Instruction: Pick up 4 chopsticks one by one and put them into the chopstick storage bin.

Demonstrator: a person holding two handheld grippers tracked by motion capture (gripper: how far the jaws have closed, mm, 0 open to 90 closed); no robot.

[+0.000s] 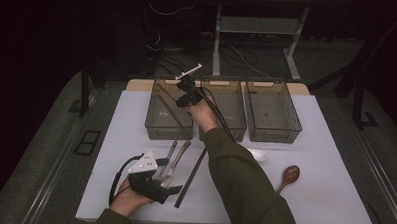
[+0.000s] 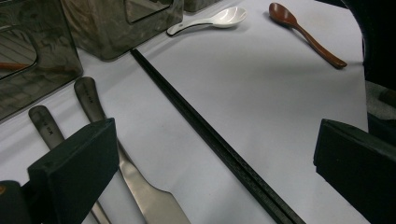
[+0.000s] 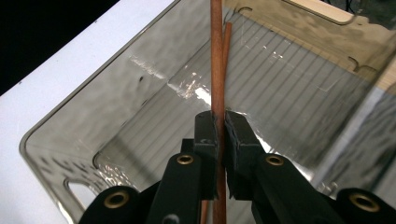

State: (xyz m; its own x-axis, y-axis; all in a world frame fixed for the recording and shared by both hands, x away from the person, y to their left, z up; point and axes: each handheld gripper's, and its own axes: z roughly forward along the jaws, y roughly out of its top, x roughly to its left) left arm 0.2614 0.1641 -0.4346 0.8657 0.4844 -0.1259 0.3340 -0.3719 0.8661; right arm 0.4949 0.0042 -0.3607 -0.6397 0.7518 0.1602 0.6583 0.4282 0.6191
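Note:
My right gripper (image 3: 219, 133) is shut on a brown wooden chopstick (image 3: 216, 70), which points down into the left grey bin (image 3: 140, 88). A second brown stick (image 3: 227, 37) runs close beside it. From above, the right gripper (image 1: 181, 97) hangs over the left bin (image 1: 153, 125), where brown sticks (image 1: 167, 110) lie. My left gripper (image 1: 169, 176) rests at the table's near left, jaws wide open. Between its jaws (image 2: 217, 172) a long black chopstick (image 2: 205, 133) lies on the white mat. Two silver utensil handles (image 2: 93, 100) lie by its left jaw.
A middle bin (image 1: 233, 128) and a right bin (image 1: 273, 132) stand beside the left one at the back. A white spoon (image 1: 257, 155) and a brown wooden spoon (image 1: 289, 174) lie on the mat to the right. The right forearm crosses the mat's middle.

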